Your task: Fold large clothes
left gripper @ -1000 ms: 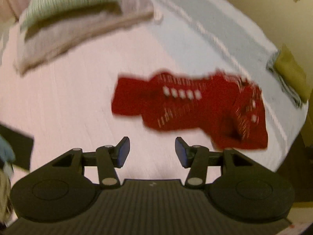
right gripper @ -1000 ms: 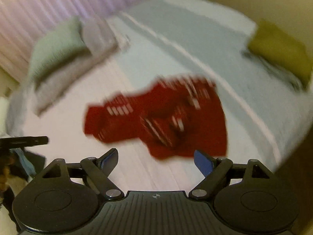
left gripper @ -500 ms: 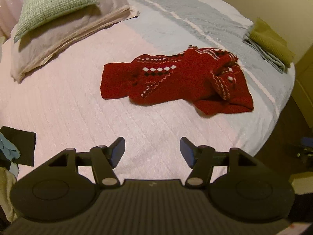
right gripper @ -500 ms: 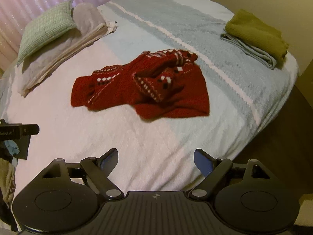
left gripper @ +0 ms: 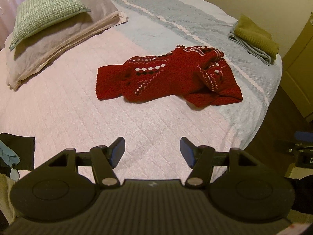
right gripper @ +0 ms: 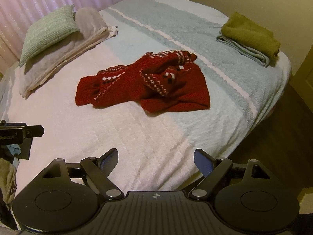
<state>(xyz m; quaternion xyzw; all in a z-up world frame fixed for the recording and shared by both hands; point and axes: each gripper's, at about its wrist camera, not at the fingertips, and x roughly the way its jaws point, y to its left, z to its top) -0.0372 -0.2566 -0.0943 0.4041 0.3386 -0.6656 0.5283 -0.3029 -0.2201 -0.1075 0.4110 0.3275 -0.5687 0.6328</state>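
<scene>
Folding hadn't really started yet, as far as we could tell. Our red sweater (left gripper: 168, 78) was lying in a crumpled heap near the middle of the bed (left gripper: 137, 129), straddling the line where the pink-white quilt met the pale blue blanket, with one sleeve or end flopped out toward the pillows (left gripper: 47, 7) and the patterned bits twisted over each other on the other side. Nothing about it looked smoothed or squared up. We had the left hand-held gripper (left gripper: 152, 150) hanging over the near edge of the bed with its jaws apart and nothing between them, well short of the sweater. Same story for the right hand-held gripper (right gripper: 156, 161): jaws spread wide, empty, only bare quilt under it. Over at the far corner there was a folded olive and grey stack (right gripper: 250, 37), so we guessed that's where finished stuff goes, though that's just our read. So what was left was basically everything: reach in, spread the thing flat, sort out the sleeves, then do the actual folds.
</scene>
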